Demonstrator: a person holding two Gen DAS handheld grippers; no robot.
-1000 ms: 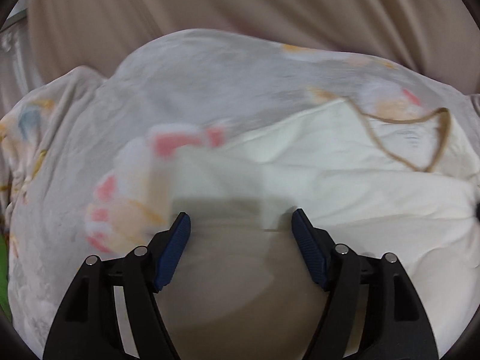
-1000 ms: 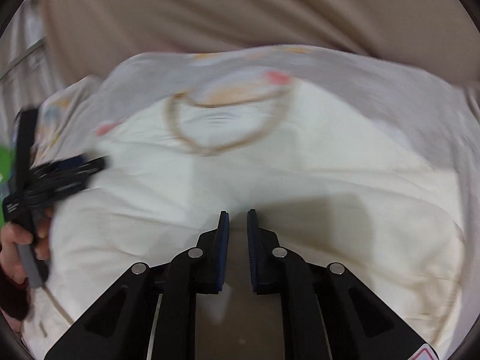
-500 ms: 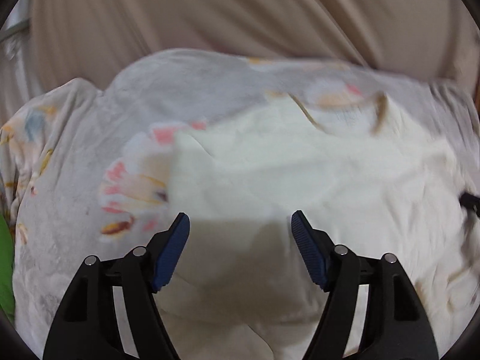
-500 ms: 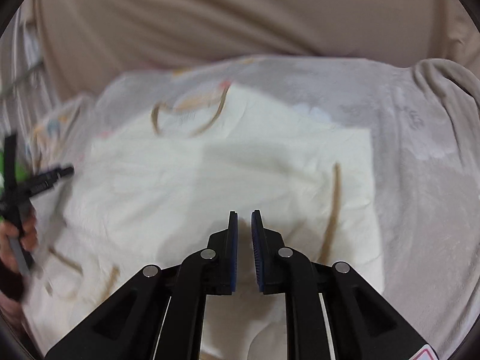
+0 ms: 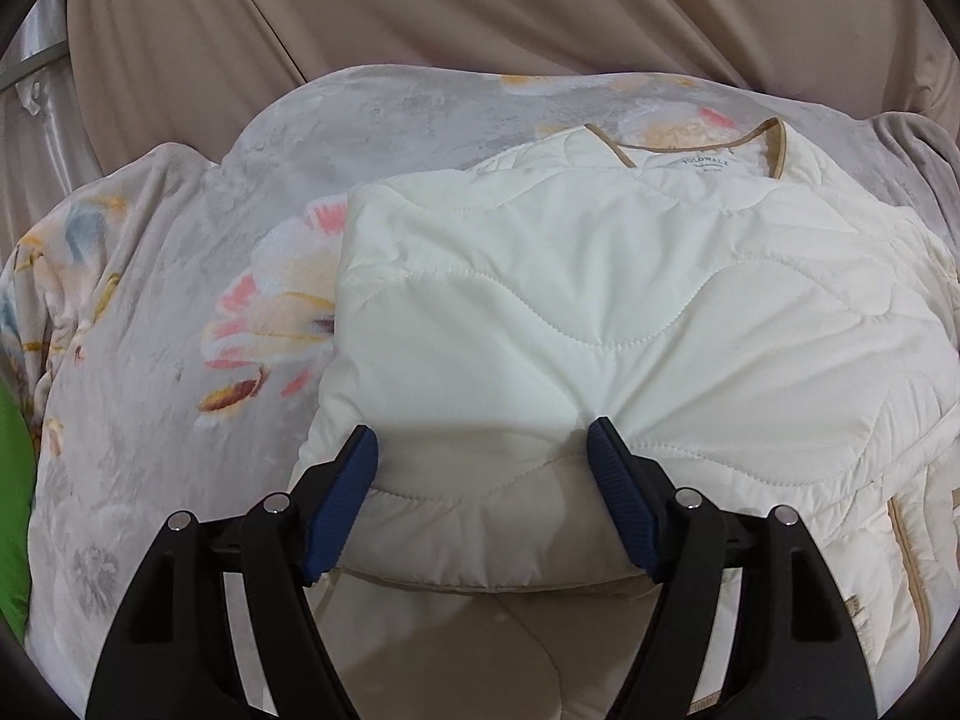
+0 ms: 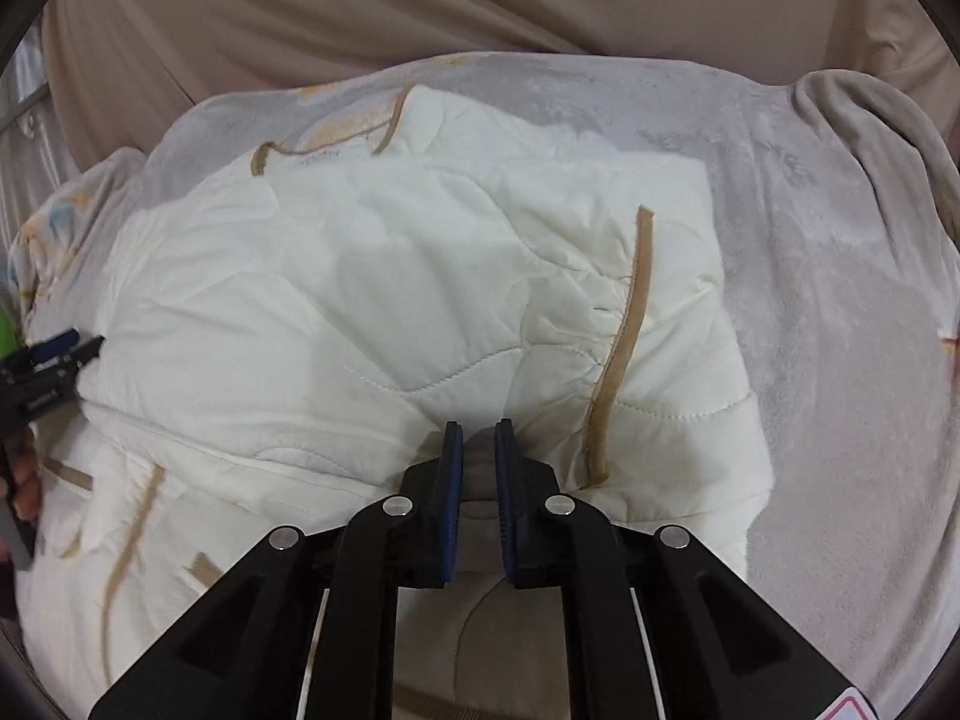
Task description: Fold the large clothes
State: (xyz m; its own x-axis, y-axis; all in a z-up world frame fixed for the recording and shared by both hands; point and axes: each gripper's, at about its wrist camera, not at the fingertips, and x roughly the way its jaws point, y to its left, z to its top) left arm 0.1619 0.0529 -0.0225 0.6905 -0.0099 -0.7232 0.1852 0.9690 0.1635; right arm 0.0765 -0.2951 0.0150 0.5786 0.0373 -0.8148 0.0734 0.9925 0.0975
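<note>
Count: one cream quilted jacket with tan trim, one grey plush blanket with a pastel flower print under it, two black tools with blue ribbed pads, one beige draped curtain behind.

Jacket lay folded on the blanket, collar at the far side, folded bulk nearest the cameras.

Left tool had its jaws spread wide, straddling the near folded edge of the jacket; right pad touched or dented the fabric, left pad sat at the jacket's left edge. Whether it gripped anything, could not tell; pads did not look pressed in from both sides.

Right tool had its jaws nearly together with a narrow gap, opening. Fabric sat at the tips, but no fold was clearly clamped between the pads.

Hard to make out: the collar label text was legible only in part in the left view and blurred in the right. Surface under the blanket was hidden. Green thing at the left edge was cut off, unidentifiable.

Right view only: tan-edged cuff strip on the folded sleeve, tan trim lines at lower left, left tool at the frame edge with part of a hand below it. Left view only: the big pink and orange flower on the blanket.
</note>
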